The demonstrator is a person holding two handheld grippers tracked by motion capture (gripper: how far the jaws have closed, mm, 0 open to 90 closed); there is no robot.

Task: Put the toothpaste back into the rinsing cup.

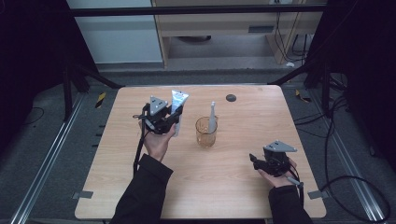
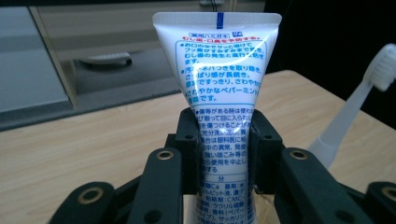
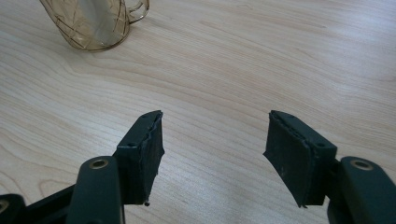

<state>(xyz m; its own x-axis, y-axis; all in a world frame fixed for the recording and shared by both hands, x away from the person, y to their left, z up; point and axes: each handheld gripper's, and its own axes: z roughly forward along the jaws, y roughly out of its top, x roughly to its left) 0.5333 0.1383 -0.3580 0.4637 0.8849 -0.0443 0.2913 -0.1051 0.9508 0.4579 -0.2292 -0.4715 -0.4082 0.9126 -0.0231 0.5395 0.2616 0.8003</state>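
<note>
High view: your left gripper [image 1: 169,119] carries the toothpaste tube [image 1: 178,103] upright, just left of the amber cup [image 1: 206,132] where the toothbrush [image 1: 212,116] stands; I judge the tube is headed there.
Left gripper view: jaws pinching the toothpaste tube [image 2: 219,93] at its lower half; cap end cut off below. Next you need it over the rim, clear of the brush.
Right gripper view: your right gripper [image 3: 214,156] hovers spread and empty above the worktop [image 3: 243,70]; the cup's top is cut off.

The left tool [image 1: 173,119] grips a toothpaste tube [image 1: 178,101] beside the amber cup [image 1: 206,132] holding a toothbrush [image 1: 212,114].
</note>
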